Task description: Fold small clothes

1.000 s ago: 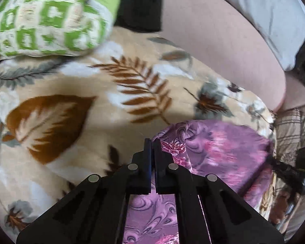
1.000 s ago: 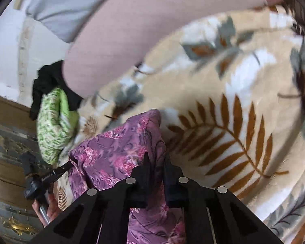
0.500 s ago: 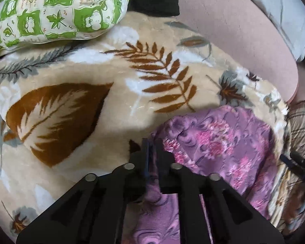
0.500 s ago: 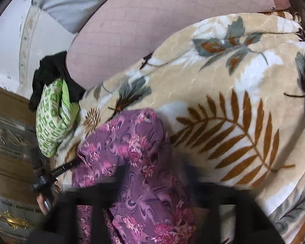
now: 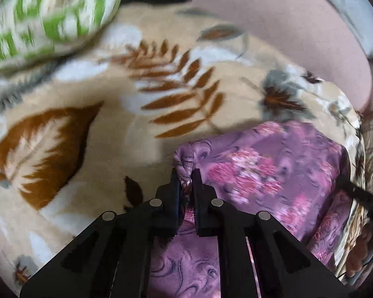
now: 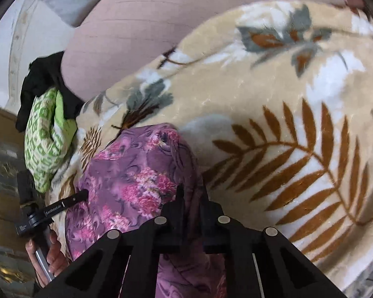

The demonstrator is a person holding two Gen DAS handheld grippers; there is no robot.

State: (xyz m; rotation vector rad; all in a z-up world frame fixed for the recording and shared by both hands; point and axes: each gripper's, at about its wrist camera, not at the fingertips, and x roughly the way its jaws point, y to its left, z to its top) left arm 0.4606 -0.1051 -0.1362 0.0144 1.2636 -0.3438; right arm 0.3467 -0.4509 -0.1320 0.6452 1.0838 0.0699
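**Both jaws clamped on the purple garment**

Jaws on your left gripper [image 5: 185, 173] have just been closing and now pinch a bunched corner of the purple floral garment [image 5: 256, 171] between their black pads. Your right gripper [image 6: 190, 191] shows the same: its jaws have just been closing too, and a fold of the same cloth is squeezed between them, running down under the gripper body.

You have the garment lying on the beige leaf-print blanket [image 5: 92, 154], spread between your two grippers. Seen from your left wrist, it stretches away to the right from the pinched corner, with its far right edge near the blanket's edge. Seen from your right wrist, it spreads leftward from the pinched fold, its rounded upper end resting on the blanket just beside a brown fern motif.

At the left edge of your right wrist view, your left gripper's black finger [image 6: 78, 196] touches the garment's left border, and your left hand [image 6: 51, 255] wraps its handle below.

Beyond the blanket lies a green-and-white patterned pillow [image 5: 44, 17], blurred in the left view, with a black cloth [image 6: 39, 84] just behind it. A pale pink quilted cover [image 6: 141, 29] lies past the blanket's far edge.
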